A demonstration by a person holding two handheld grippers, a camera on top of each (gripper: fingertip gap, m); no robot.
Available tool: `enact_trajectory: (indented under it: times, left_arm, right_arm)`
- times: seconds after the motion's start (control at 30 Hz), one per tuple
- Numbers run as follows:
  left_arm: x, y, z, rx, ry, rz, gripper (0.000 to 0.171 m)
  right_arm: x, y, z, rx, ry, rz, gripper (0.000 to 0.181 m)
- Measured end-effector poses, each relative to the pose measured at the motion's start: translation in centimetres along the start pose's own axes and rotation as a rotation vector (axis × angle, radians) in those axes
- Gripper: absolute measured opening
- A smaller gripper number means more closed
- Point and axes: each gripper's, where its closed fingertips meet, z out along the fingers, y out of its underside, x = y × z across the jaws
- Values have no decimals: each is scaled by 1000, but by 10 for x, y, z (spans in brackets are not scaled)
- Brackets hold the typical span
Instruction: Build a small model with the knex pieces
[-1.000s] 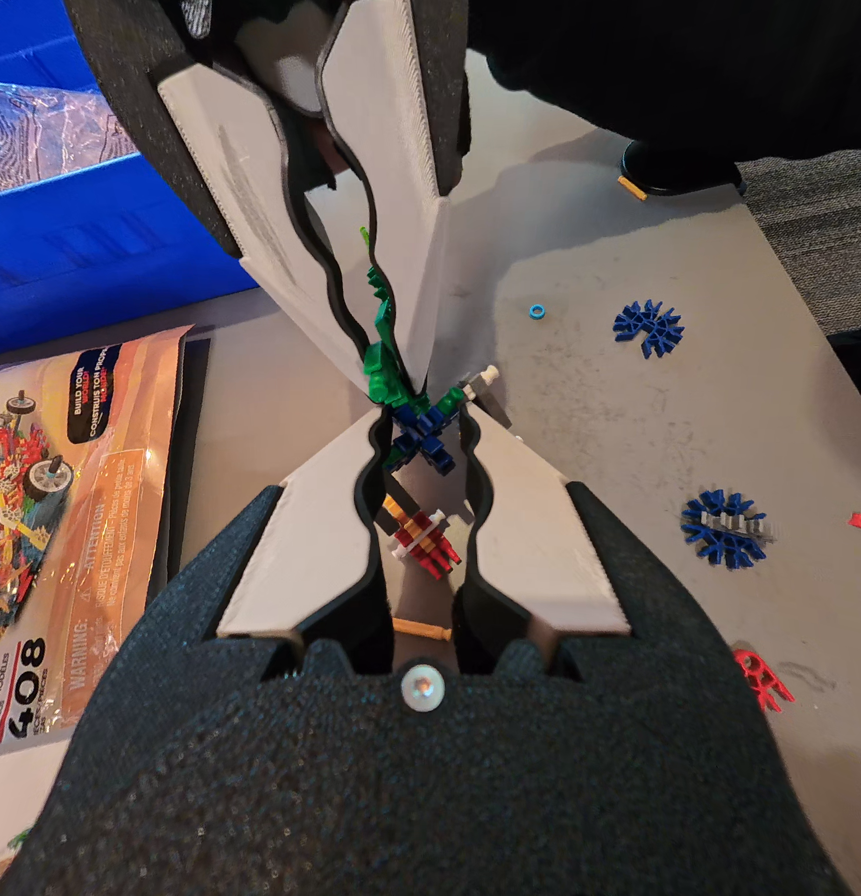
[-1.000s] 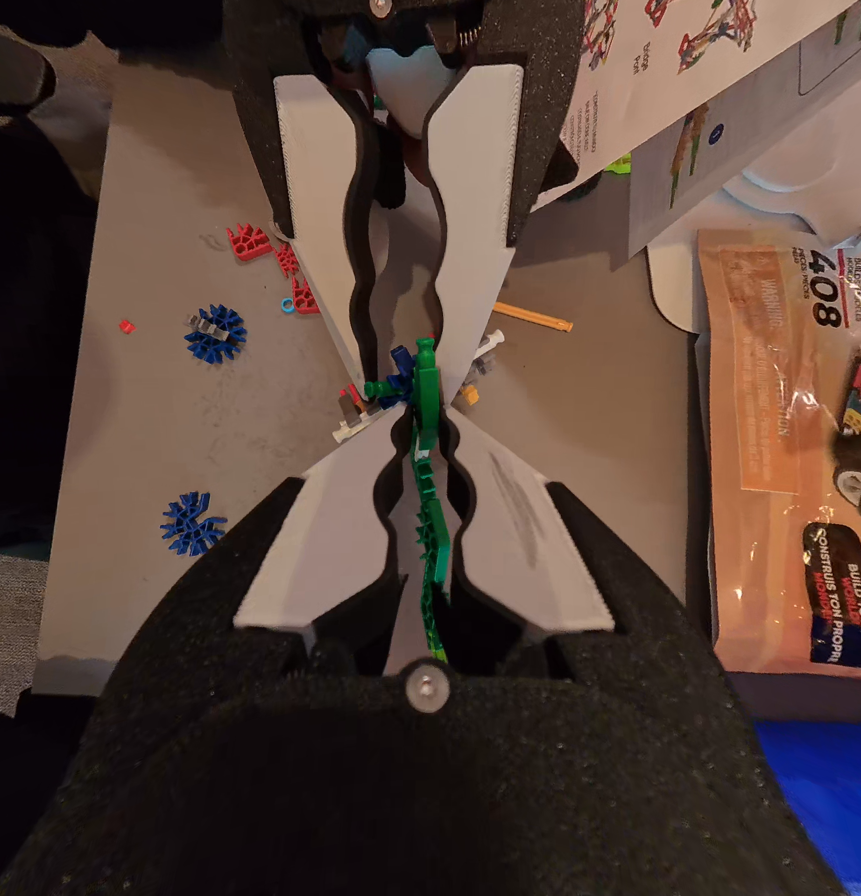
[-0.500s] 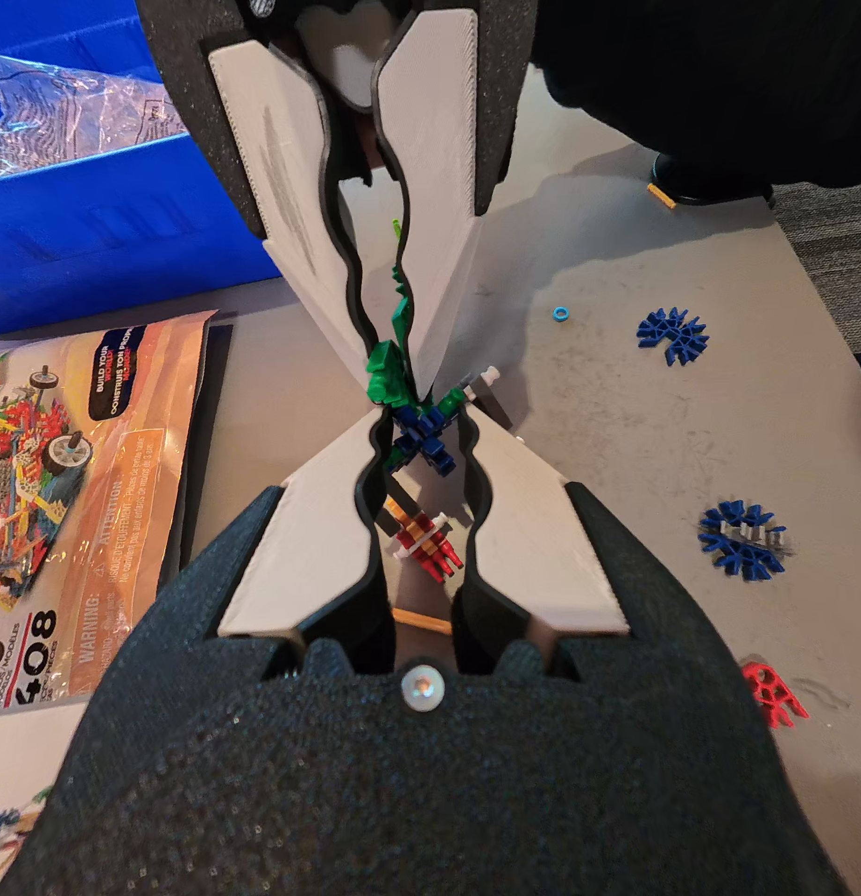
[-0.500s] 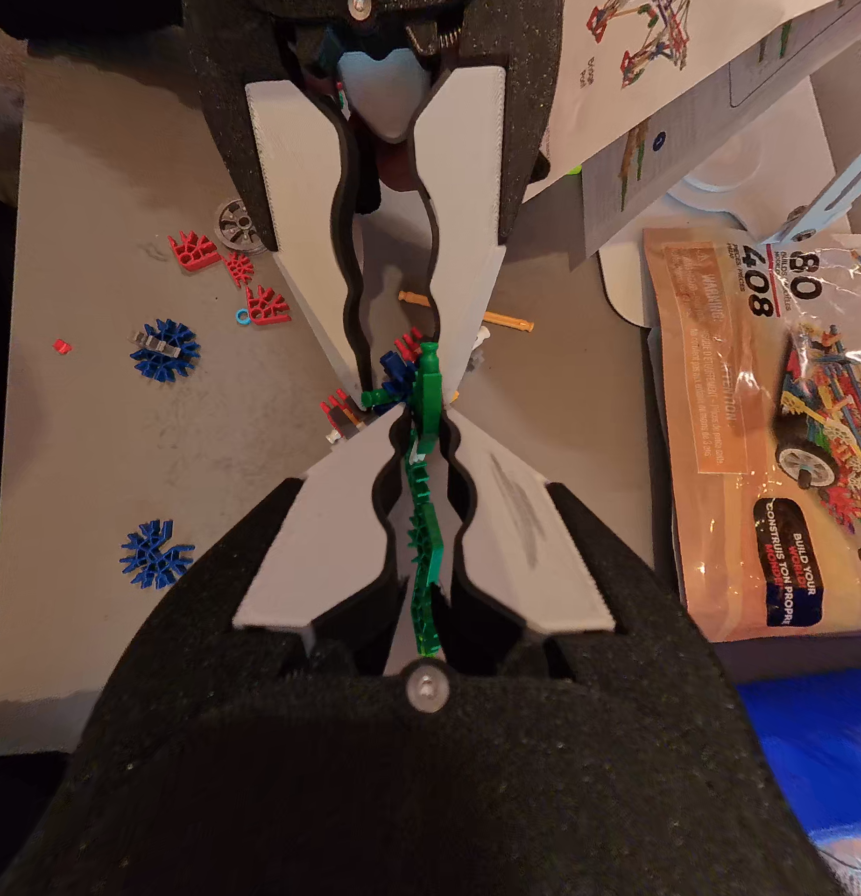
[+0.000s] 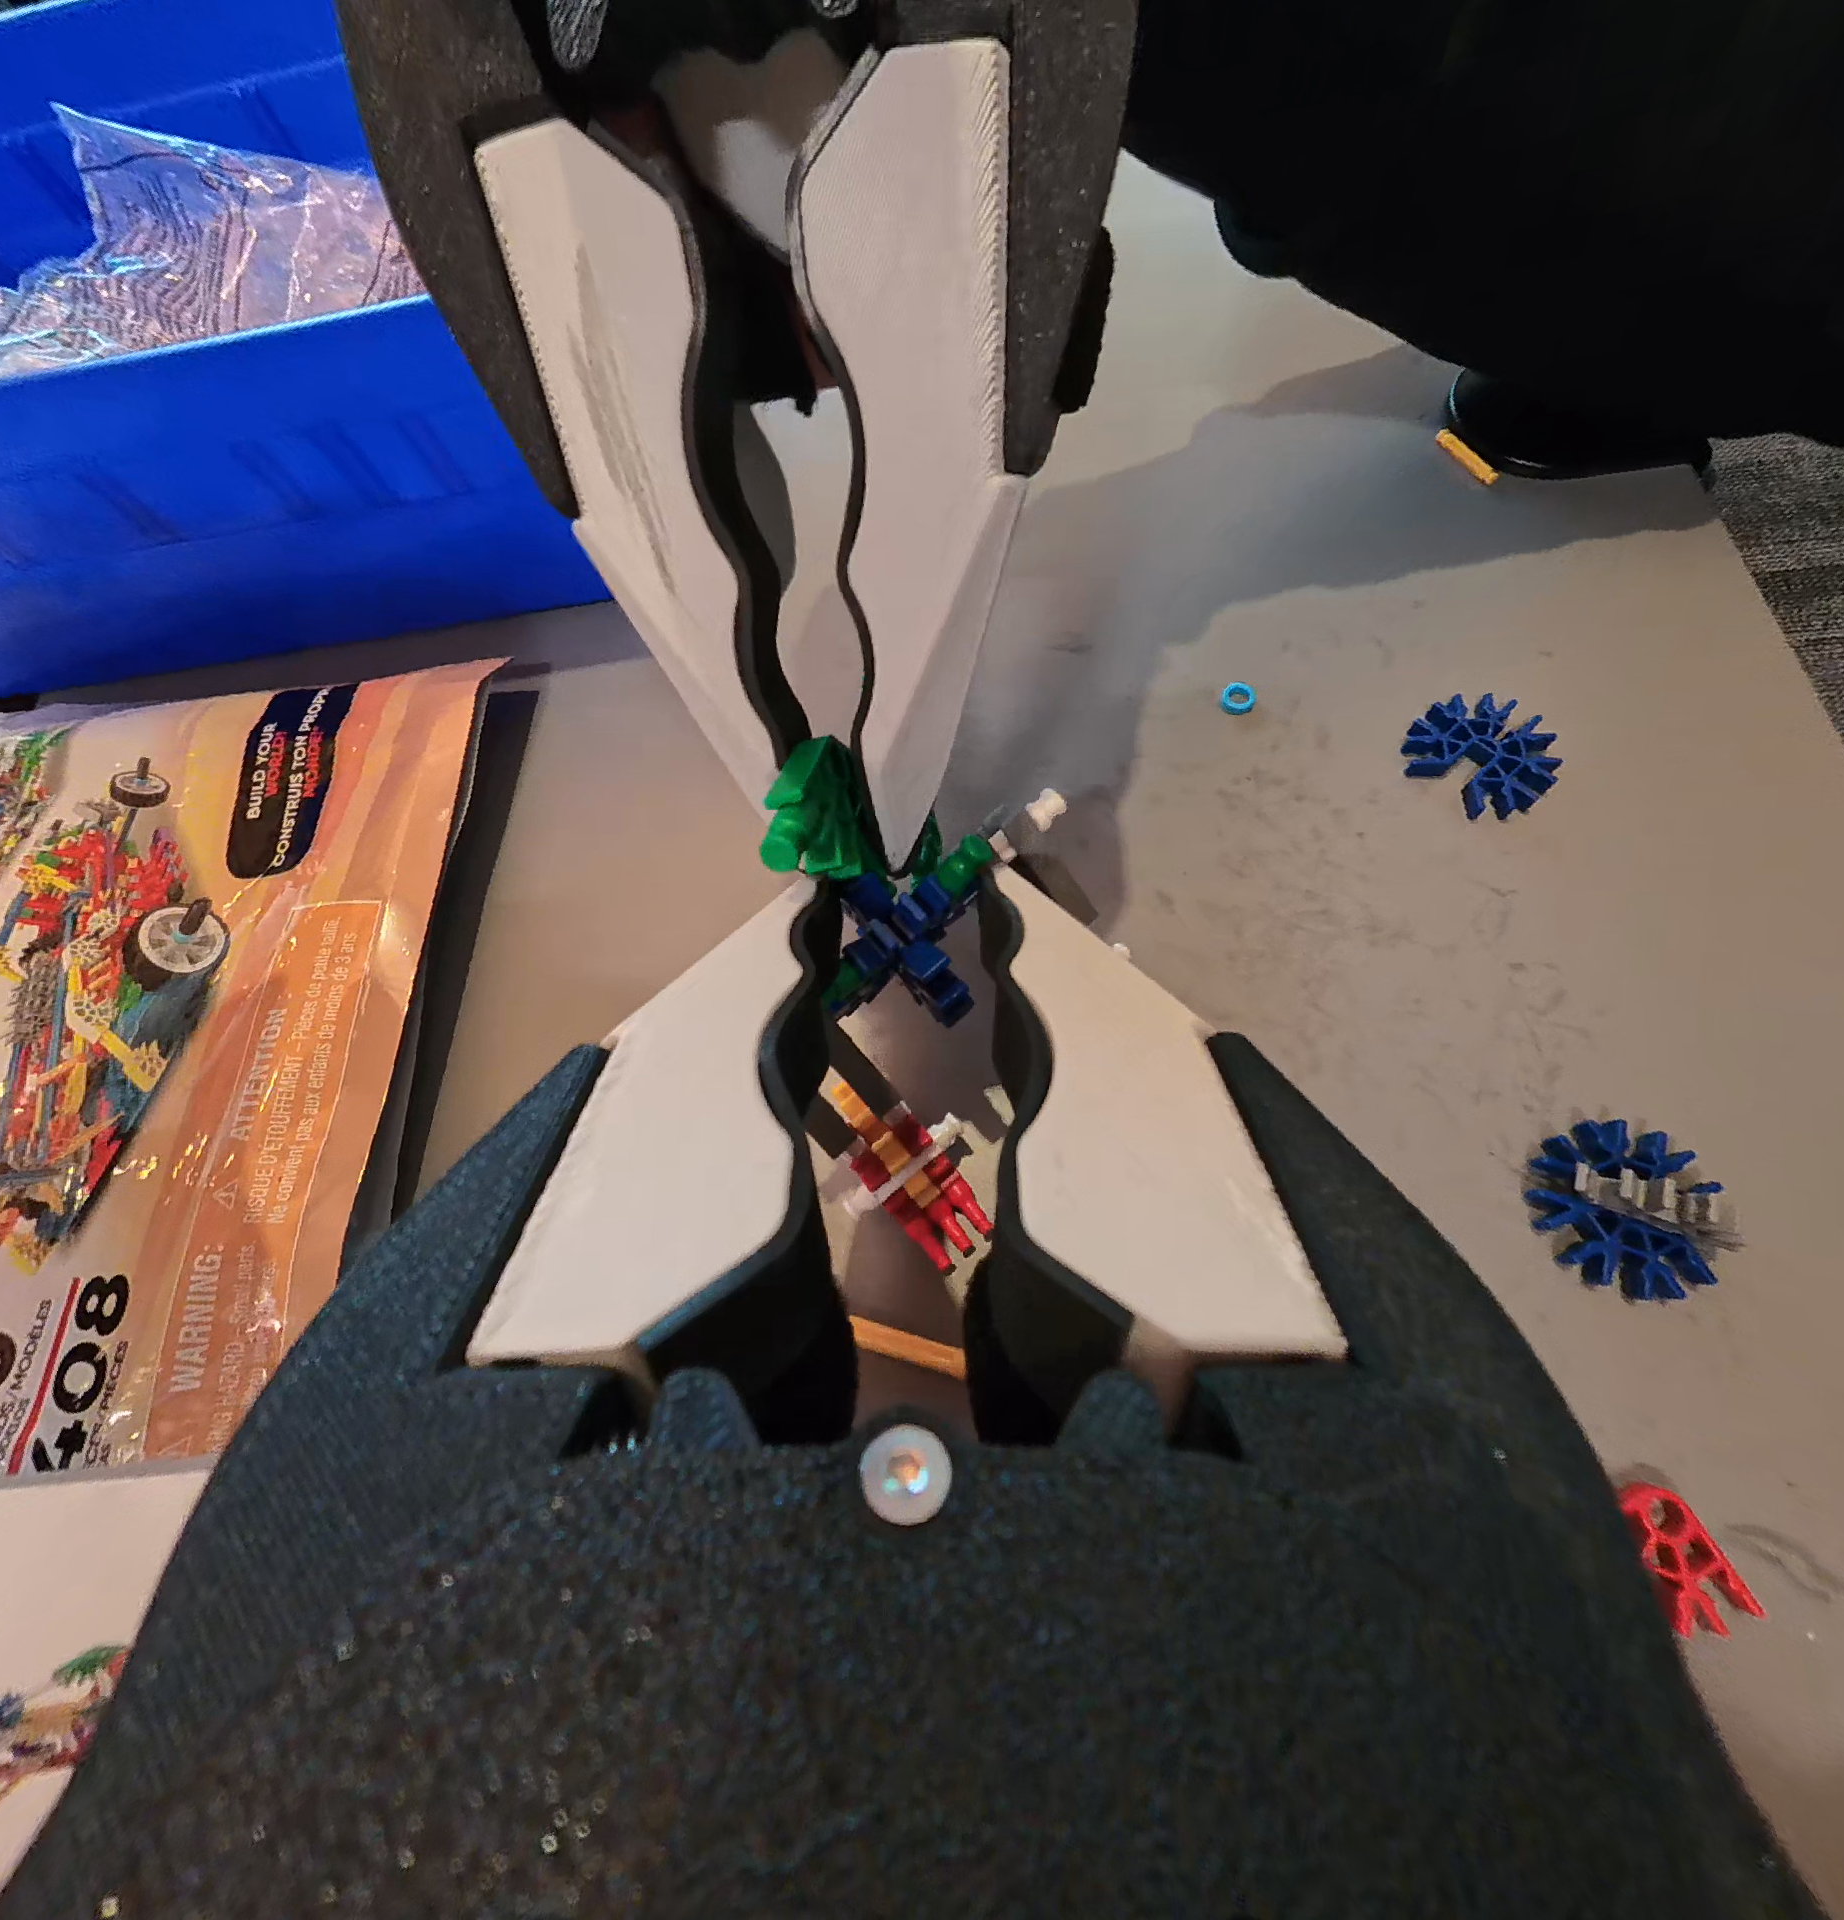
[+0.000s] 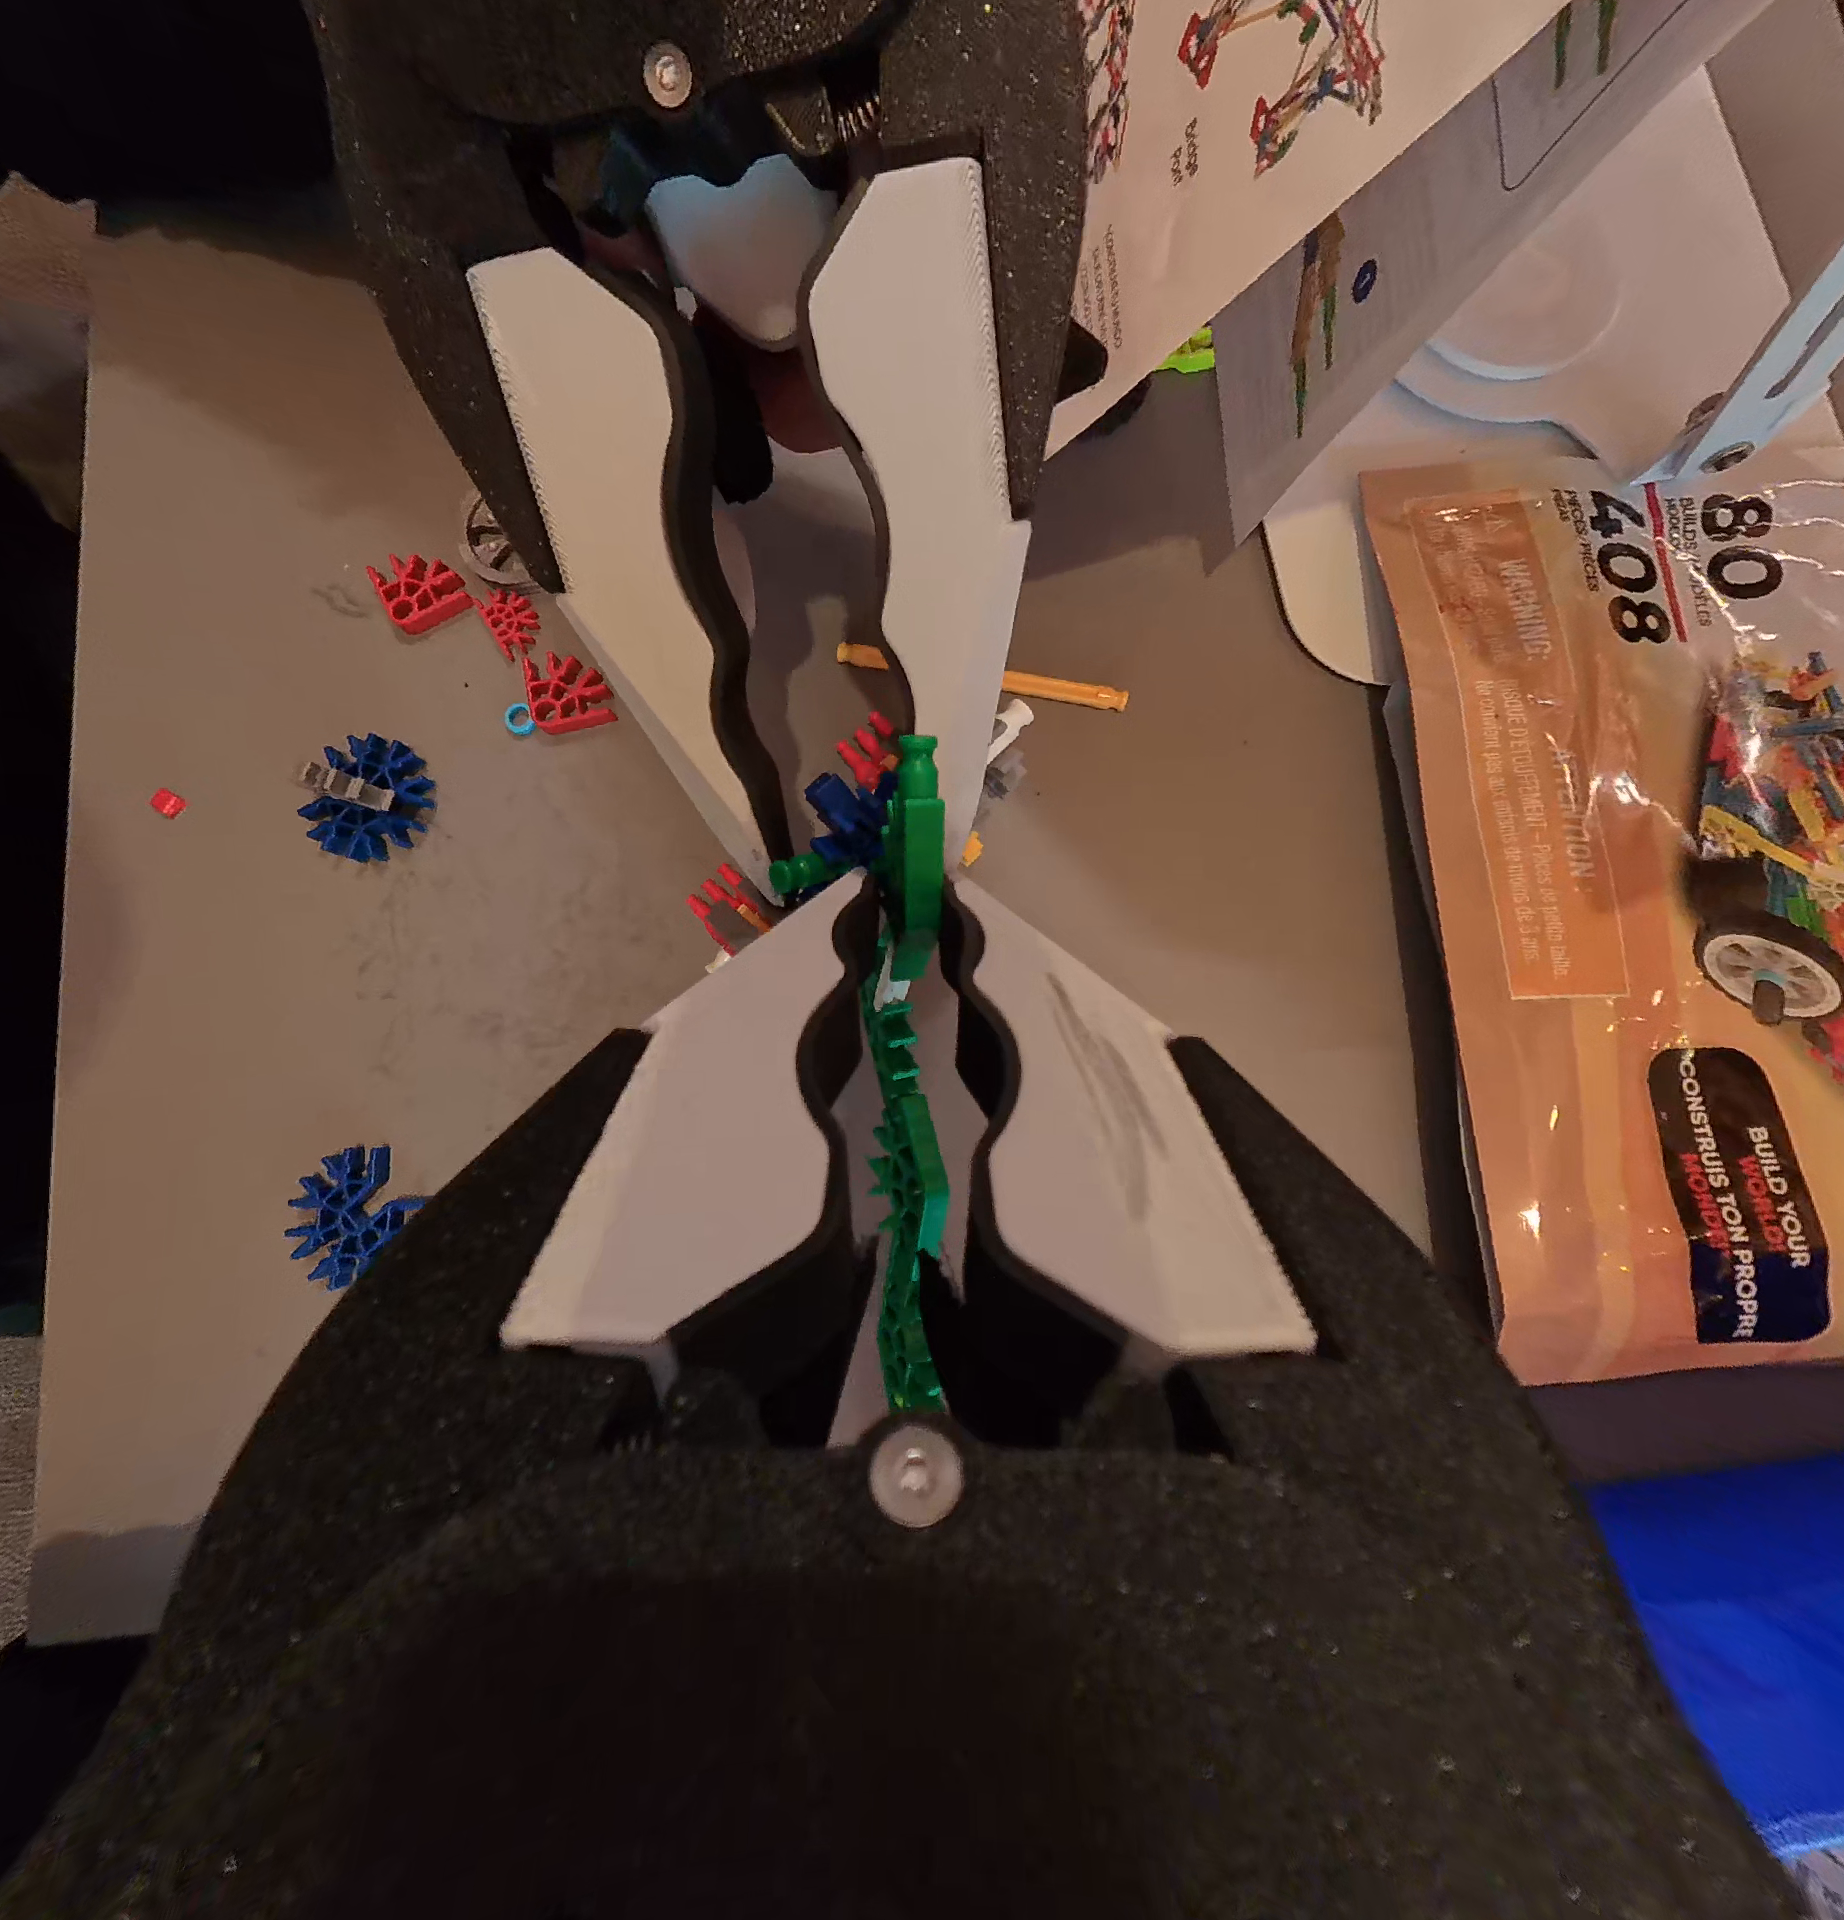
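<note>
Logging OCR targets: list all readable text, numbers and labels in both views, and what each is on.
I can't transcribe writing, so this lists only what carries it.
Orange parts bag: large numerals, a dark slogan patch and a warning block, all legible.
White instruction sheet: small captions, too blurred to read.

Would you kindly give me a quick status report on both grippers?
Left gripper shut on blue connector assembly. Right gripper shut on green connector strip. Tips meet above grey table. Loose blue snowflake connectors nearby.
</note>
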Motion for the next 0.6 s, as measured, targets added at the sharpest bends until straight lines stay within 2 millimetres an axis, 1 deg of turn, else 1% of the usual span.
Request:
enact_trajectory:
  times: [0.4,0.6]
  left_arm:
    - [-3,1,1,-9,-20,-6,24]
    - [-2,1,0,-11,-12,-4,24]
  right_arm:
    - [4,-2,2,-11,8,57,7]
    - [3,-3,3,-36,43,-22,8]
